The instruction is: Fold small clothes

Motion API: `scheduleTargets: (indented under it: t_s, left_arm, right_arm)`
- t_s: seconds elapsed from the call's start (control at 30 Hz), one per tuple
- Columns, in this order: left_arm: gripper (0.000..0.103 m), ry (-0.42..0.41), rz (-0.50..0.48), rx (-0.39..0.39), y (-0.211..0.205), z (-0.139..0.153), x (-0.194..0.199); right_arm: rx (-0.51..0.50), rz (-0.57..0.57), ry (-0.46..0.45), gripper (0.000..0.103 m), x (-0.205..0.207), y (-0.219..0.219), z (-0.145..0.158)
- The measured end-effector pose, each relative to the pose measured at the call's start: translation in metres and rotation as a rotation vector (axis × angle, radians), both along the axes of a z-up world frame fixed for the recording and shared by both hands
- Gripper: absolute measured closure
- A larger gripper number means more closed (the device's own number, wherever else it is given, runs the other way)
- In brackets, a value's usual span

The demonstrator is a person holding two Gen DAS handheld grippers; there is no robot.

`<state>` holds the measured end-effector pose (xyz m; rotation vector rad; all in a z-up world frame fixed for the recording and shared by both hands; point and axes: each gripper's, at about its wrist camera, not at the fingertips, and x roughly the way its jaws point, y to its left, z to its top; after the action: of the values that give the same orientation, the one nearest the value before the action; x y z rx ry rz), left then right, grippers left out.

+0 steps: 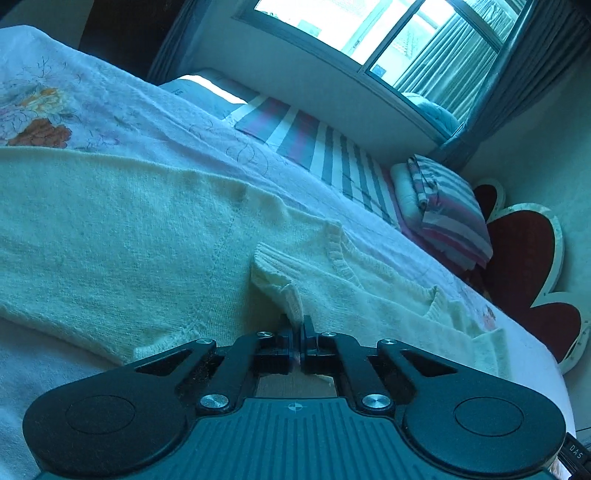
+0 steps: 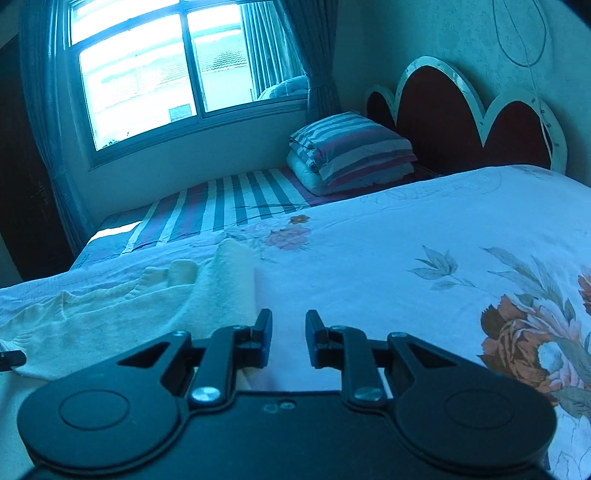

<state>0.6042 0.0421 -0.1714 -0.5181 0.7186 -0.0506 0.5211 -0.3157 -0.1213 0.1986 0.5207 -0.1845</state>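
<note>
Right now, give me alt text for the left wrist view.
The left claw is shut on the ribbed cuff of a cream sweater spread on a floral bedspread. Behind it: a striped pillow and a window.

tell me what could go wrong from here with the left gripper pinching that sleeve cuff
1. The left gripper holds only the ribbed edge of the sleeve cuff; a quick pull could slip it free or stretch the knit.
2. The right gripper is open beside the cream sweater, holding nothing, so the body may drag across the floral bedspread and bunch instead of folding flat.
</note>
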Motion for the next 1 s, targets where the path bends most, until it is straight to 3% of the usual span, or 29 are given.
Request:
scheduleTargets:
  t_s: [0.2,0.3,0.43,0.53,0.67,0.73,0.83,0.87,1.0]
  left_arm:
    - [0.101,-0.058,0.011,0.088,0.010,0.013,-0.009]
    - [0.101,-0.053,0.039,0.092,0.024,0.013,-0.008]
    - [0.101,-0.008,-0.010,0.151,0.022,0.003,-0.005]
    - [0.101,-0.021,-0.023,0.197,0.017,0.000,-0.009]
    - [0.100,-0.028,-0.029,0.191,0.019,0.000,-0.011]
    - [0.095,-0.027,-0.013,0.168,0.022,-0.001,-0.010]
    - [0.096,-0.021,0.015,0.139,0.024,-0.006,-0.010]
    - [0.096,-0.018,0.026,0.142,0.025,-0.005,-0.010]
    - [0.093,-0.040,0.127,0.253,0.029,0.009,-0.024]
  right_arm:
    - [0.017,0.008,0.003,0.082,0.003,-0.006,-0.004]
    - [0.029,0.045,0.007,0.082,0.004,-0.003,-0.007]
    - [0.032,0.107,0.029,0.082,0.013,0.008,-0.019]
    - [-0.021,0.127,0.134,0.083,0.026,0.016,-0.034]
    - [0.006,0.131,0.048,0.080,0.023,0.016,-0.017]
    - [-0.007,0.152,0.049,0.077,0.030,0.020,-0.016]
    - [-0.088,0.169,0.161,0.078,0.050,0.025,-0.034]
    - [-0.085,0.174,0.153,0.079,0.050,0.022,-0.036]
    - [-0.101,0.170,0.128,0.079,0.051,0.022,-0.023]
